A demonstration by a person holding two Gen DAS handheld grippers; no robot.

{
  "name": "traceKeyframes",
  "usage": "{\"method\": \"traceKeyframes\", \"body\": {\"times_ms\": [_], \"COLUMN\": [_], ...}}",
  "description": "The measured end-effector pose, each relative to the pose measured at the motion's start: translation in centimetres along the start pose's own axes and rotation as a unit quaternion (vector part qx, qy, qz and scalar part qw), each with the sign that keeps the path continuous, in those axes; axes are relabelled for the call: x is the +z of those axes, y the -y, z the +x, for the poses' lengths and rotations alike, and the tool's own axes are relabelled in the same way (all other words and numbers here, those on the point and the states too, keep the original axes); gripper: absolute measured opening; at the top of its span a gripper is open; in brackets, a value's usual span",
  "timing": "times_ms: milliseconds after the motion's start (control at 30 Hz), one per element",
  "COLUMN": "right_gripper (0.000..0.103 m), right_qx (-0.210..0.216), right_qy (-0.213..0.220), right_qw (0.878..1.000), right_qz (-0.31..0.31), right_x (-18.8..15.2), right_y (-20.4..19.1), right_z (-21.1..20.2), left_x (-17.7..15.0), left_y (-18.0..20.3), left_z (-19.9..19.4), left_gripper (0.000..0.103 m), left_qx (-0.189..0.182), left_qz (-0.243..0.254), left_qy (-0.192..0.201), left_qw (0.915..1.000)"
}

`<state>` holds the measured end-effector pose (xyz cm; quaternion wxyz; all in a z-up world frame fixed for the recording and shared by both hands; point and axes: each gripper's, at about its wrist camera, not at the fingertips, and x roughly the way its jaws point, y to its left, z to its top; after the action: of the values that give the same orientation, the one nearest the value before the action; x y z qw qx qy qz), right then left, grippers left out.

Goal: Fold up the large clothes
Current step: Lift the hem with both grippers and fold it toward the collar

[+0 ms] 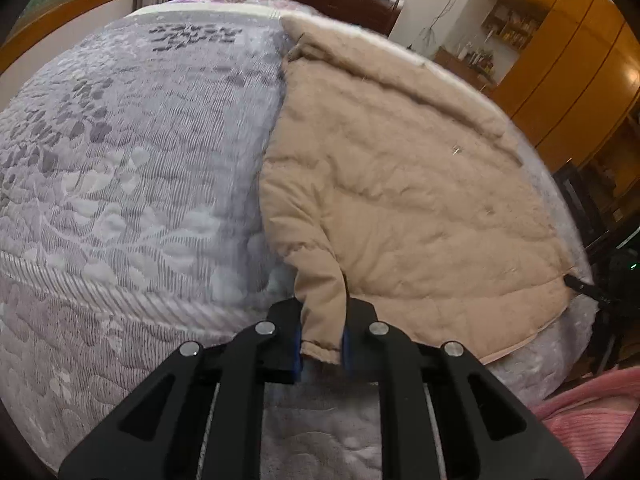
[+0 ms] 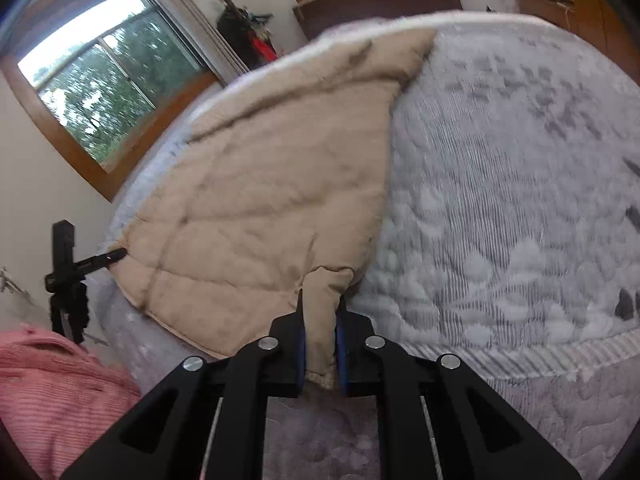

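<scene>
A beige padded coat (image 1: 400, 184) lies spread flat on a grey patterned mattress (image 1: 120, 184). In the left wrist view my left gripper (image 1: 322, 340) is shut on a cuff-like end of the coat at its near left corner, the fabric pinched between the blue pads. In the right wrist view the coat (image 2: 260, 208) fills the left half, and my right gripper (image 2: 320, 344) is shut on a similar end at its near right corner, just over the mattress (image 2: 500, 220) edge.
A black tip touches the coat's other near corner (image 1: 584, 286) (image 2: 104, 258); I cannot tell what it is. A pink ribbed garment (image 2: 52, 392) sits close beside the bed. There is a window (image 2: 100, 88) on one side and wooden cabinets (image 1: 568, 64) on the other.
</scene>
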<state>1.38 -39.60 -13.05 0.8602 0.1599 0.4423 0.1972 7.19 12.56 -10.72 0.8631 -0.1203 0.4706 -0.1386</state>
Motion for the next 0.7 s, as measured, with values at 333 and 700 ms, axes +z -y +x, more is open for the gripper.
{"method": "traceKeyframes", "body": {"times_ms": [333,700], "right_gripper": [0.011,0.011], "right_qx": [-0.011,-0.018], "right_qy": [0.061,0.059], "right_qw": [0.996,0.998], "right_qz": [-0.064,-0.033], "right_x": [8.5,22.7], "right_y": [-3.9,-2.3], "right_z": [-4.3,-2.4], "left_x": [7.9,22.7], "left_y": [3.1,3.7], "left_z": [-3.8,0.7], "left_gripper": [0.011,0.011], "left_qx": [-0.055,-0.022], "left_qz": [0.024,0.027], "left_qy": [0.093,0.134], "left_qw": [0.9938,0.9904]}}
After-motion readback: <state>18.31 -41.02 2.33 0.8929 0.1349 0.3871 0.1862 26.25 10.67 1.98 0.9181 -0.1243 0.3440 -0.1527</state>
